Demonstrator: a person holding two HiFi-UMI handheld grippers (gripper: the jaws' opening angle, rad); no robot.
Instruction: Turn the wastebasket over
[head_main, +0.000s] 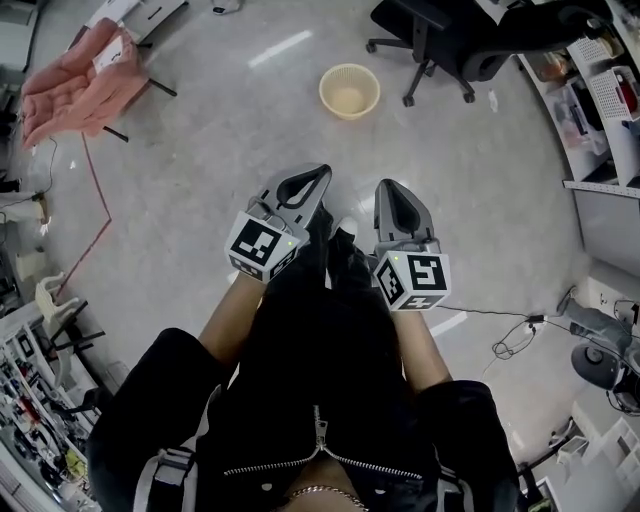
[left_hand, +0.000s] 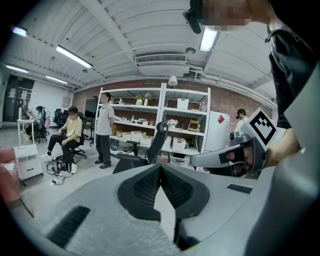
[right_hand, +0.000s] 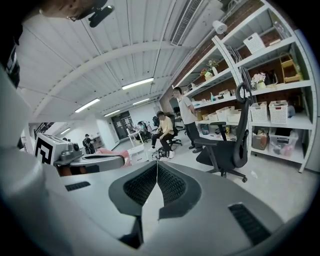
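The wastebasket (head_main: 349, 90) is a pale yellow mesh basket standing upright on the grey floor, mouth up, in the upper middle of the head view. My left gripper (head_main: 320, 175) and right gripper (head_main: 386, 187) are held side by side in front of my body, well short of the basket, both pointing toward it. Each is shut with nothing between its jaws. In the left gripper view the jaws (left_hand: 160, 168) meet along a line, and the right gripper (left_hand: 220, 158) shows beside them. The right gripper view shows its jaws (right_hand: 157, 165) closed too. Neither gripper view shows the basket.
A black office chair (head_main: 430, 40) stands just right of the basket, and shelving (head_main: 600, 90) lines the right side. A pink cloth (head_main: 75, 85) lies on a stand at far left, with a red cable (head_main: 95, 230) on the floor. People (left_hand: 70, 132) sit and stand by distant shelves.
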